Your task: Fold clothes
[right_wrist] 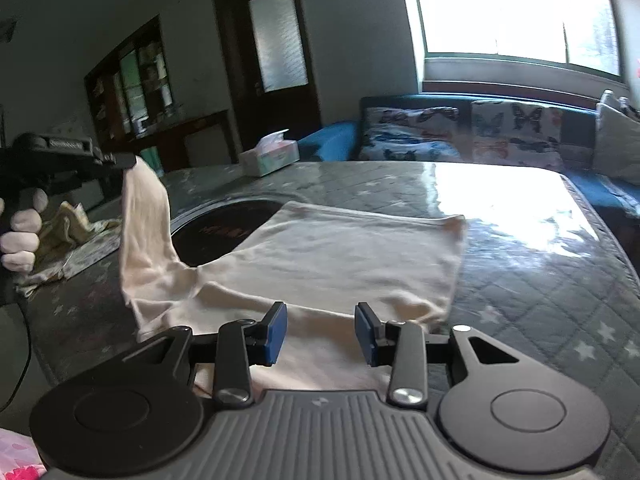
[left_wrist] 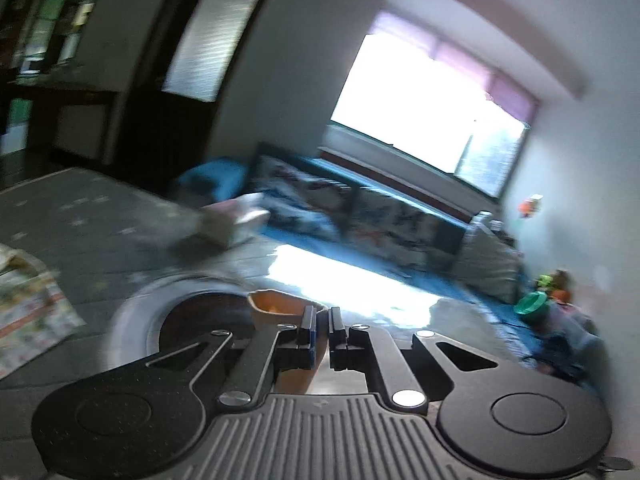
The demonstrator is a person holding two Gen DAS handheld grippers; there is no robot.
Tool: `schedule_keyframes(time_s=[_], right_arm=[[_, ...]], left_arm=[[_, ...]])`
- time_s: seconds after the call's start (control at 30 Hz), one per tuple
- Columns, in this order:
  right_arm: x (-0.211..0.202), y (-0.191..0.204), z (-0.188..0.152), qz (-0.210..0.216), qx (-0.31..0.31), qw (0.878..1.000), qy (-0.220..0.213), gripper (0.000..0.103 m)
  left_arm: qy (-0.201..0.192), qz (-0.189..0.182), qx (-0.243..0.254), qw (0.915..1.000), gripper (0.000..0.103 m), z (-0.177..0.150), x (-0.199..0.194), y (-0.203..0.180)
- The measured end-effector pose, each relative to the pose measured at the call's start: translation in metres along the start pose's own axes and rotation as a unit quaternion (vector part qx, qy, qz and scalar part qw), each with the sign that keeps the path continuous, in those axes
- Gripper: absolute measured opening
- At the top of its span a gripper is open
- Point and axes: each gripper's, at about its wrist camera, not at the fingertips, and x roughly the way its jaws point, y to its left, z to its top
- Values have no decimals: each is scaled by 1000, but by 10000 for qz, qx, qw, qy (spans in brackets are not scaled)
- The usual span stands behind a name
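A cream garment lies flat on the quilted table cover. At the left of the right wrist view, my left gripper is shut on one end of it, and that end hangs up off the table as a long strip. In the blurred left wrist view the same gripper is shut, and the pinched cloth looks orange against the light. My right gripper hovers over the garment's near edge. Its jaws stand apart, with the cloth below them and not pinched.
A round dark inset sits in the table, partly under the garment. A tissue box stands at the far edge. A crumpled patterned cloth lies at the left, by a gloved hand. A blue sofa with butterfly cushions is behind.
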Motion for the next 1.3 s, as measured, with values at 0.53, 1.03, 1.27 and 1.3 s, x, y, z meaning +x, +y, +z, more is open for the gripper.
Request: schedule_keyframes(time_s=[0.53,1.03,1.27,1.3], right_arm=[[-40,-54,-31,-742,872,9932,-225,37],[-45,-66,-43,-890,1188,9888,-138,37],[-32,-54,-35,-607,1048,9926,-51,37],[-29,-52,-34,-561,1020,9932,-33,37]], left_arm=[[1040,-1728,682,9771,6,-67,33,-138],[2070,-1995,1282,9492,12,-138,60,-158],[1751,-1531,1627,9589,30,-118,42,-103],[1687,-1360,1675,9618,30,-115,39,-91]])
